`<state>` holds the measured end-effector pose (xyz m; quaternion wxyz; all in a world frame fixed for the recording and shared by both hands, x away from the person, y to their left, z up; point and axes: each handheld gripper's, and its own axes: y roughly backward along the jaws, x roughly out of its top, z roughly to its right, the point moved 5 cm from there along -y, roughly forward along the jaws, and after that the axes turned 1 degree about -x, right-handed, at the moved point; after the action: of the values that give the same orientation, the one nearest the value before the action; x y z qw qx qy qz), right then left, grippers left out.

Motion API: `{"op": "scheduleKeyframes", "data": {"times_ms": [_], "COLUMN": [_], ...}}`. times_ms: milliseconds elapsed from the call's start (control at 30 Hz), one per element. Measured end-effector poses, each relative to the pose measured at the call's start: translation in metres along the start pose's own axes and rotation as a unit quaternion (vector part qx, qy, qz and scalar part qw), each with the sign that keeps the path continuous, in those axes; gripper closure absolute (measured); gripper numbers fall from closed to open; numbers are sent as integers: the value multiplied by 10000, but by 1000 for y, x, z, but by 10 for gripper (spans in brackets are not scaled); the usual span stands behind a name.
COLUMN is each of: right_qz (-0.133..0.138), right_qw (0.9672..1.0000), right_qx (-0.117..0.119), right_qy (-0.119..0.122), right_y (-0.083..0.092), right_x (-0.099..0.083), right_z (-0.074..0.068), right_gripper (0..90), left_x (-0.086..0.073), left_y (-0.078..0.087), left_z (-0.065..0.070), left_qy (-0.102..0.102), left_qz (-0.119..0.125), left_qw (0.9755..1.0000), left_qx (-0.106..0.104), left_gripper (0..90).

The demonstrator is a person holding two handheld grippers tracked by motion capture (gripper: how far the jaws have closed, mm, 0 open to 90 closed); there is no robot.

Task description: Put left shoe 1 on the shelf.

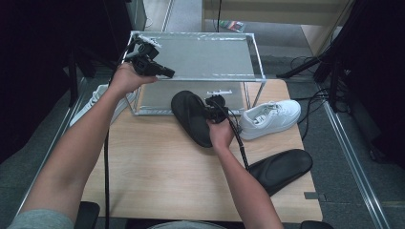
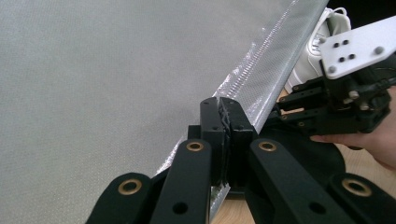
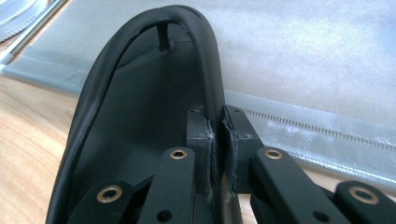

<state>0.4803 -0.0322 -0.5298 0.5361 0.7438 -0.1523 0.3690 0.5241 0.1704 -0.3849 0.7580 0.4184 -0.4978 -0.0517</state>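
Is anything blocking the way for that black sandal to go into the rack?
Nothing visible does. The left gripper holds the clear flap up, so the rack's front stands open, and the sandal, clamped in the right gripper, sits just before the opening.

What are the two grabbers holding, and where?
Left gripper pinches the shoe rack cover's front edge. Right gripper pinches a black flip-flop by its strap.

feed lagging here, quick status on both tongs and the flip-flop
Left tongs shut on rack cover flap, lifting it. Right tongs shut on black flip-flop strap, at the rack opening. White sneaker beside, not blocking.
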Motion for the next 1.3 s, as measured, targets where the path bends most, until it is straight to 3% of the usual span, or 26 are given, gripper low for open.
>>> {"op": "scheduleKeyframes", "data": {"times_ms": [233,267,367,700,733,800,833,867,933,1000,1300], "right_qz": [-62,-40,19,248,260,245,237,237,154,105,-88], "right_qw": [9999,9999,9998,9981,9971,9966,9954,9954,9923,9912,9893], "right_qx": [49,107,192,438,505,534,656,656,956,1024,939], "right_qy": [-84,-114,25,350,508,585,663,663,767,835,1113], "right_y": [-8,-6,2,39,46,49,54,54,60,64,80], "right_x": [0,1,3,-9,-15,-19,-28,-28,-43,-53,-87], "right_z": [0,0,-1,-4,-6,-7,-9,-9,-15,-18,-16], "right_gripper": [801,723,678,699,750,796,854,854,896,900,900], "left_x": [0,0,0,1,1,1,1,1,1,0,-1], "left_y": [0,0,-1,-2,-2,-2,-2,-2,-2,-2,-2], "left_z": [0,0,0,-1,-1,-1,-1,-1,-1,-2,-2], "left_qy": [16,41,38,60,46,52,66,66,78,58,102], "left_qz": [3,15,19,3,-3,-1,6,6,17,15,106], "left_qw": [10000,10000,10000,10000,10000,10000,10000,10000,10000,10000,9999], "left_qx": [-6,-15,-3,51,52,54,49,49,20,39,13], "left_gripper": [899,899,898,898,899,899,899,899,899,899,899]}}
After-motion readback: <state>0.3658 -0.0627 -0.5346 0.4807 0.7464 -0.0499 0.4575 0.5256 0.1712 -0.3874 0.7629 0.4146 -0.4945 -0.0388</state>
